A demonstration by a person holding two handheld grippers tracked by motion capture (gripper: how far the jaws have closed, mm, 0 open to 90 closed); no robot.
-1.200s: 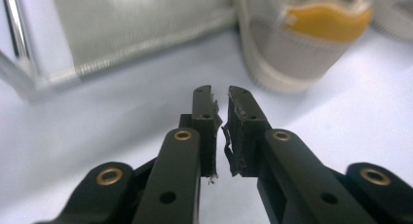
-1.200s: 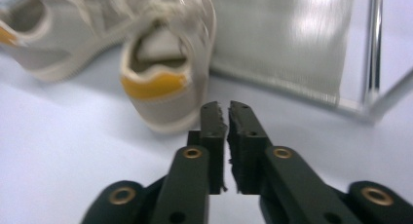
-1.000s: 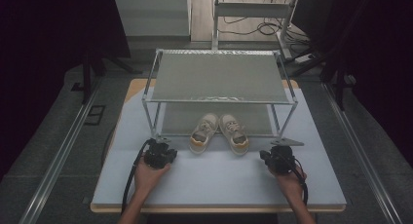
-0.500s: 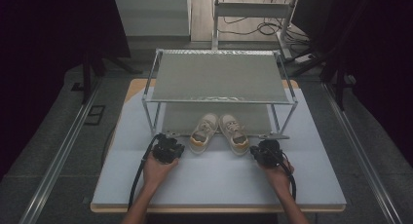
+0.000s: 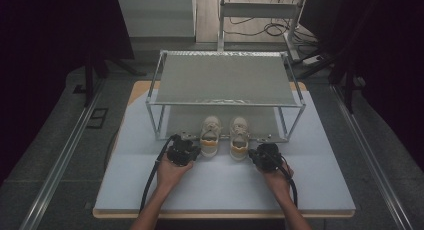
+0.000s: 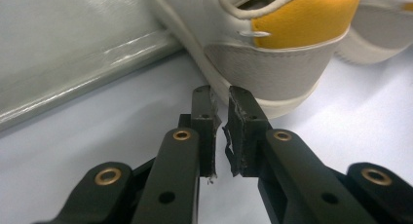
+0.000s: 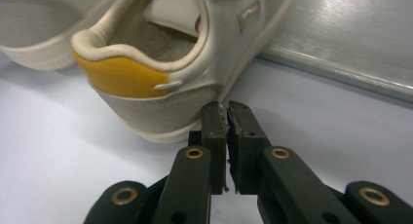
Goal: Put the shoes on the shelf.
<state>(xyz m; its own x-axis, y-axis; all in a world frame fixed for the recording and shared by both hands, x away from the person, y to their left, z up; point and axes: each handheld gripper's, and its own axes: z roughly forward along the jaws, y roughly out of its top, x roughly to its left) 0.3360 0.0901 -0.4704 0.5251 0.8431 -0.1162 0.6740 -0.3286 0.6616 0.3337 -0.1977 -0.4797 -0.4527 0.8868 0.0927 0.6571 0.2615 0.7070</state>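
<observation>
Black jaws, left gripper: I see them clenched, a thin slit between the pads, nothing in it; the tips sit just short of the left shoe's heel, and I cannot tell whether they touch it.
Black jaws, right gripper: I see them pressed nearly together and empty, tips just beside the right shoe's heel on its outer side.
Left shoe: cream with a yellow heel patch and grey heel band, standing on the table at the rack's front edge, toe pointing under the rack.
Right shoe: same colours, just beside the left shoe, also at the rack's front edge, heel towards me.
Rack: a metal two-tier frame with a mesh top shelf; both shoes lie half under its front rail.
Table: pale surface bearing the rack; my hands rest on it in front of the rack.
High view adds: I get the whole layout here, the left gripper in front of the rack at the left shoe, the right gripper at the right shoe, both forearms coming from the near edge.
Gripper views add: I get the narrow slit between the pads, the heel patches and the rack's shiny rail behind the shoes, which the high view is too far off to resolve.
</observation>
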